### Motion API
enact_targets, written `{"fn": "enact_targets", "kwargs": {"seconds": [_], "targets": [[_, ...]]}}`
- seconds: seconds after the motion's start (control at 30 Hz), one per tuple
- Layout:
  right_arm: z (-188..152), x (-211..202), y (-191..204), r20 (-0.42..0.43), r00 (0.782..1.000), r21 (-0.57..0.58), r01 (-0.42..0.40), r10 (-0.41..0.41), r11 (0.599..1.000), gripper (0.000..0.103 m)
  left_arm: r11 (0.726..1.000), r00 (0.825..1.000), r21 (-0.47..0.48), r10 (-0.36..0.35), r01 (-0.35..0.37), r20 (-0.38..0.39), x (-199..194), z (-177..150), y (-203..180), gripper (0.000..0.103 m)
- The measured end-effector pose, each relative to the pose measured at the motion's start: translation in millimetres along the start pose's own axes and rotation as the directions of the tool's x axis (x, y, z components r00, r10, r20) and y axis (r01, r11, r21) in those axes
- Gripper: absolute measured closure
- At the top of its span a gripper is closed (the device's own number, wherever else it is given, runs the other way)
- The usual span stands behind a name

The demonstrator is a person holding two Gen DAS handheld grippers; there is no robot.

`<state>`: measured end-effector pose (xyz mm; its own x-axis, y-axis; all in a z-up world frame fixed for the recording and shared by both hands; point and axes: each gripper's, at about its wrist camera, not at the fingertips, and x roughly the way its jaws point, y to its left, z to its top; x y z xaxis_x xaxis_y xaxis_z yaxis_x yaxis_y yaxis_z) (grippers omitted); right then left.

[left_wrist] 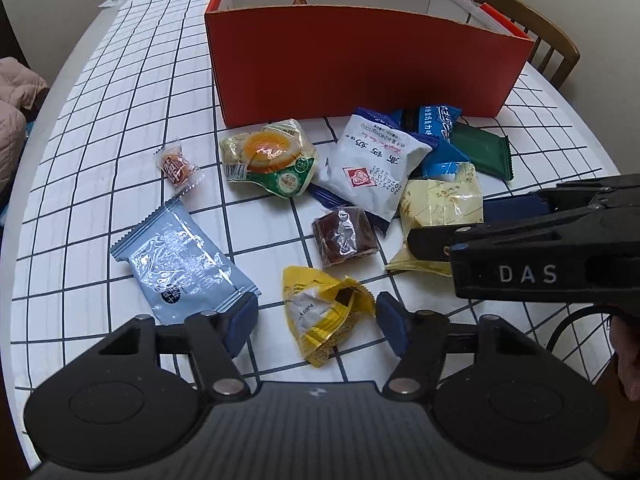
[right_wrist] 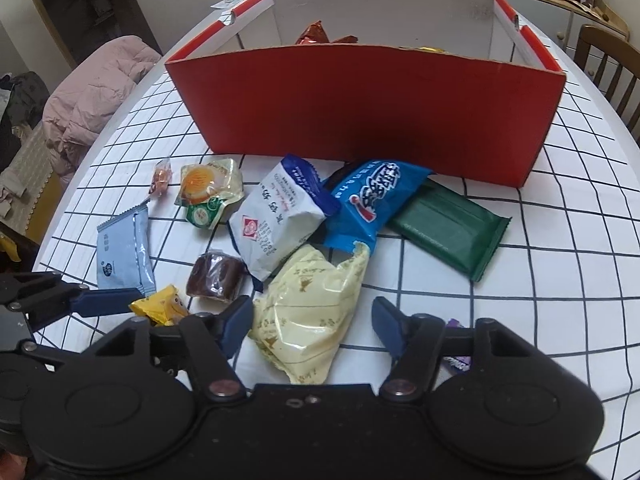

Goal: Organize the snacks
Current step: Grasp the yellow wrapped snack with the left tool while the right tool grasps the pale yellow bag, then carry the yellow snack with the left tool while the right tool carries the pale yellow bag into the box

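So the table (left_wrist: 100, 92) has a grid-pattern cloth and the snacks are scattered in front of the red box (left_wrist: 360, 68), which already has a couple of wrappers poking up inside. Going left to right: a tiny orange candy (left_wrist: 178, 164) sits off on its own, below it a grey-blue packet (left_wrist: 182, 262) lies flat, then the egg-yolk pastry pack (left_wrist: 270, 156), a brown cake in clear wrap (left_wrist: 344, 236), and a yellow wrapper (left_wrist: 322, 312) that sits right between the spread fingers of the left gripper (left_wrist: 316, 326), jaws released, not touching it as far as I can tell. Next over is the white sachet (left_wrist: 374, 164) leaning on a blue bag (right_wrist: 372, 200), then the pale cream bag (right_wrist: 308, 312), which lies between the wide-open jaws of the right gripper (right_wrist: 312, 326), and furthest right a dark green bar (right_wrist: 448, 226) near the box wall. My guess is both hands are lining up a grab. For the yellow one I'd drop straight down and pinch across the bulky middle, not the crinkly torn edge, since that'll just slide out. Same for the cream bag: it's puffy and slick, so close slowly on the body, lift clear of the blue bag's corner resting on it, then carry it over the front wall before letting go.
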<state>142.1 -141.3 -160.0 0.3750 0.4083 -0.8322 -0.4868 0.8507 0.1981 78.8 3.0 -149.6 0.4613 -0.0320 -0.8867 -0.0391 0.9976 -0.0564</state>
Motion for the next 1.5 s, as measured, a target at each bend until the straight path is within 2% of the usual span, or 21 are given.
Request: {"fn": "enact_targets", "kwargs": {"seconds": [0.13, 0.23, 0.37, 0.6, 1.1, 1.5], "targets": [[-0.7, -1.3, 3.2, 0.007, 1.000, -0.012, -0.007, 0.008, 1.000, 0.050, 1.000, 1.000, -0.011, -0.029, 0.029, -0.003, -0.4, 1.2, 0.5, 0.055], [-1.6, -2.3, 2.3, 0.011, 1.000, -0.008, -0.010, 0.010, 1.000, 0.053, 0.999, 0.999, -0.023, -0.032, 0.032, -0.004, 0.0, 1.4, 1.5, 0.057], [-2.4, -4.9, 2.5, 0.022, 1.000, -0.005, -0.012, 0.012, 1.000, 0.063, 0.998, 0.999, -0.041, -0.039, 0.039, -0.006, -0.5, 1.7, 3.5, 0.061], [-4.8, -11.5, 4.5, 0.041, 0.999, -0.012, -0.001, 0.001, 1.000, 0.069, 0.997, 0.999, -0.049, -0.052, 0.051, -0.008, -3.2, 1.2, 3.6, 0.067], [-7.9, -43.5, 0.2, 0.092, 0.996, 0.016, -0.008, 0.006, 1.000, 0.079, 0.994, 0.998, -0.092, -0.064, 0.064, 0.002, -22.3, 8.2, 8.9, 0.068], [13.9, -92.5, -3.8, 0.194, 0.981, 0.013, -0.019, 0.016, 1.000, 0.079, 0.994, 0.995, -0.082, -0.067, 0.074, 0.077, -62.0, 40.0, 0.7, 0.068]]}}
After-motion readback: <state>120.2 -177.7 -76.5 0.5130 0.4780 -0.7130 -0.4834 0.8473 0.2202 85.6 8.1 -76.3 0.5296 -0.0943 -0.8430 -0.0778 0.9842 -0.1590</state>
